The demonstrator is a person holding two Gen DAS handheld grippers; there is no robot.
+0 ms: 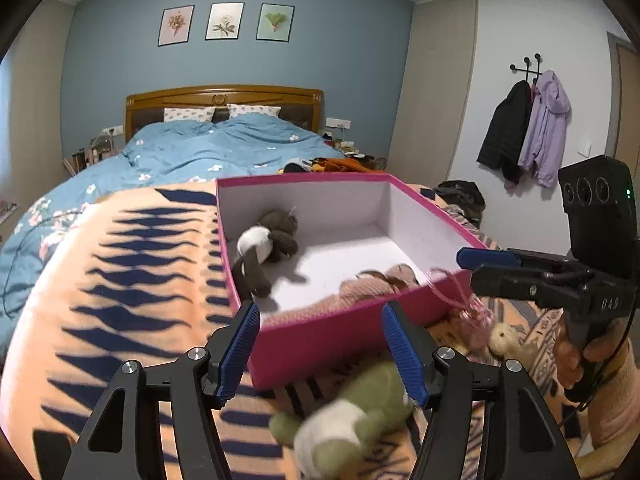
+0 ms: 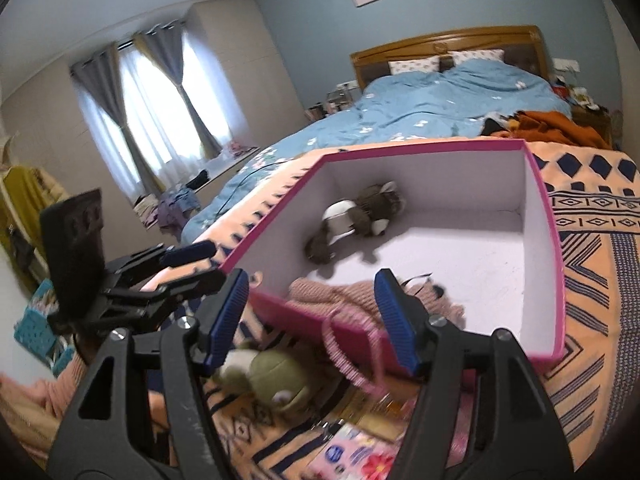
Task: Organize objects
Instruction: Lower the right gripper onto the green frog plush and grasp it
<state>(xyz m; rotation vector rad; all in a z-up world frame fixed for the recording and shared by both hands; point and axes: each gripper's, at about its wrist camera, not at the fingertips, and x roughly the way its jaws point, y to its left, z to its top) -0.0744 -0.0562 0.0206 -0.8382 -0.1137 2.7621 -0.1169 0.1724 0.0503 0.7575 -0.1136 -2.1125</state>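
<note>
We hold our left gripper and right gripper half open and empty before the pink cardboard box. A brown-and-white plush and pink knitted cloth lie inside; the green plush toy lies on the orange patterned blanket just outside.

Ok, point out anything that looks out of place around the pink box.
A pink knitted item lies slumped over the pink box near wall, its looped cord dangling outside. A green plush toy lies on the blanket in front, not boxed like the brown plush.
</note>
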